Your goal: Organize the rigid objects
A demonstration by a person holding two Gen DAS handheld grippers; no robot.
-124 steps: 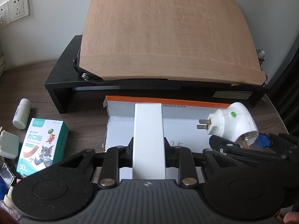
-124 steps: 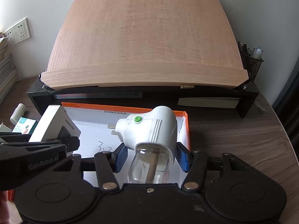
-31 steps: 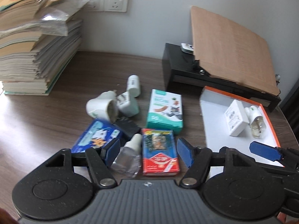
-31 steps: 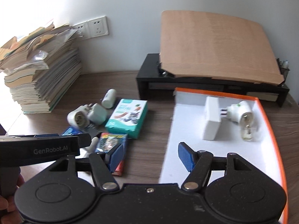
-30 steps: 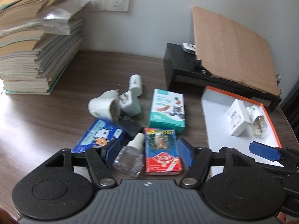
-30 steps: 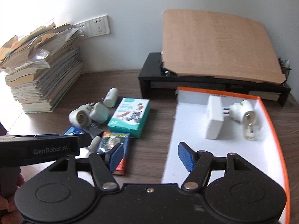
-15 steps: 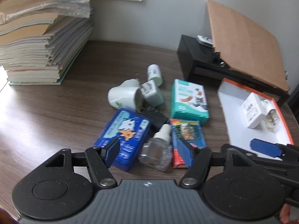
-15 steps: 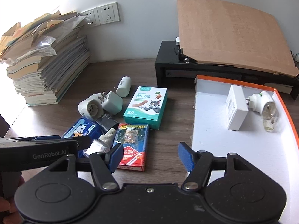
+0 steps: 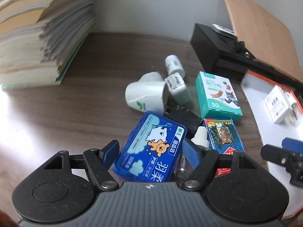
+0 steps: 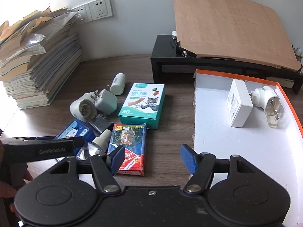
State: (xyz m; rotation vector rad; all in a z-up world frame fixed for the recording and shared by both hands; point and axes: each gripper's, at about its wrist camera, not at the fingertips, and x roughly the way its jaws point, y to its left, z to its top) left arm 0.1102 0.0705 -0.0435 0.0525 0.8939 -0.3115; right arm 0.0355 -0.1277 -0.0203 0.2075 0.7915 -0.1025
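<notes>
My left gripper is low over the table, and its jaws are opening around a flat blue box that lies between them, unpressed. Right of that box lie a clear bottle with a white cap and a red-and-blue card pack. My right gripper is open and empty over bare wood, its left finger above the card pack. To the right, an orange-rimmed white tray holds a white box and a plug-in vaporizer.
Behind the blue box lie a teal plaster box, a white plug housing, a grey charger, a black adapter and a small white bottle. A book stack stands left, a black stand under cardboard behind the tray.
My left gripper has moved left and down, from around the clear bottle and card pack to around the blue box, and its jaws have widened. The right gripper has crept slightly closer.
</notes>
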